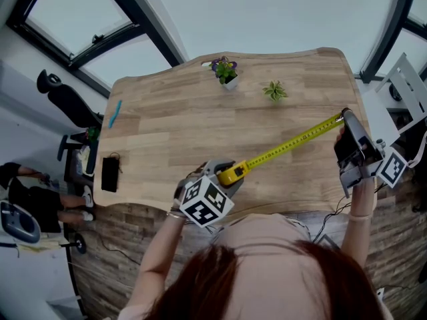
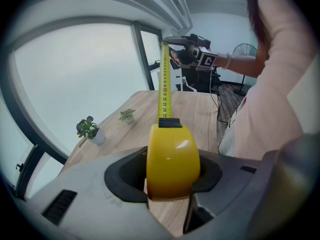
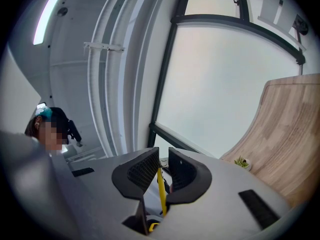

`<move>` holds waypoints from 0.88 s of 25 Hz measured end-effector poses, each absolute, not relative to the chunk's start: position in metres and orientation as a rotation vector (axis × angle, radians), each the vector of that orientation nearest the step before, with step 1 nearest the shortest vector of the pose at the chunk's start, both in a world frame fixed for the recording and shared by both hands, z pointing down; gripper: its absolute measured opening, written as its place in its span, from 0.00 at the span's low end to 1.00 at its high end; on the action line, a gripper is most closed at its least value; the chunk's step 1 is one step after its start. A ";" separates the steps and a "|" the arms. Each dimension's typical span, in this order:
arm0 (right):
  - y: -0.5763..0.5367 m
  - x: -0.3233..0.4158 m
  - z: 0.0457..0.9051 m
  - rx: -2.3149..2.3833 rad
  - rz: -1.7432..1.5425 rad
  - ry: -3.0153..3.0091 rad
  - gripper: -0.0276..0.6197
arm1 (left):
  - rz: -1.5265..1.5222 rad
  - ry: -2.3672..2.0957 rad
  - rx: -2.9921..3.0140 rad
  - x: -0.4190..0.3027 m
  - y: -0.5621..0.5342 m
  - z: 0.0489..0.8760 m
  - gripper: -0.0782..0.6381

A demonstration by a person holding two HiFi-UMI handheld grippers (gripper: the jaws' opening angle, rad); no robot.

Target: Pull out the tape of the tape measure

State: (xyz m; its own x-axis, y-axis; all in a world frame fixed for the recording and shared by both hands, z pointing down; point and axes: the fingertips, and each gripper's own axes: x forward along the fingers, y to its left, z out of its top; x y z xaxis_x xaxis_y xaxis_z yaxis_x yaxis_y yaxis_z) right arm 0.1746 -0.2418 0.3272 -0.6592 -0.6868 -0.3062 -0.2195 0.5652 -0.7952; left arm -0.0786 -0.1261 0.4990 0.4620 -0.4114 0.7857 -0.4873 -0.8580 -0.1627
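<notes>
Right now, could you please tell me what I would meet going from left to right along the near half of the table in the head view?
Black flat device → left tongs shut on the yellow tape measure case → pulled-out tape → right tongs gripping the tape's end.

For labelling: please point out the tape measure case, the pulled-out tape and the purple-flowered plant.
tape measure case [image 2: 172,159], left gripper view, yellow front.
tape [image 1: 293,143], head view, middle of the strip.
purple-flowered plant [image 1: 224,67], head view, the flowers.
</notes>
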 end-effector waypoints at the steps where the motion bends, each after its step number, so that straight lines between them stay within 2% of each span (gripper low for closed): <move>1: -0.242 0.175 0.328 -0.724 -0.998 2.188 0.12 | 1.368 -0.804 2.613 -0.078 -0.126 0.499 0.36; 22: -0.239 0.173 0.336 -0.715 -1.033 2.131 0.12 | 1.363 -0.762 2.625 -0.060 -0.122 0.494 0.36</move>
State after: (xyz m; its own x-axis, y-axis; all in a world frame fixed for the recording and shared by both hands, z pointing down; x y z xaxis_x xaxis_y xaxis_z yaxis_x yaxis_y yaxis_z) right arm 0.1731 -0.2391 0.3363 -0.6356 -0.7034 -0.3181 -0.1860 0.5394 -0.8213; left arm -0.0600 -0.1223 0.4937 0.4781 -0.3891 0.7874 -0.4666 -0.8720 -0.1476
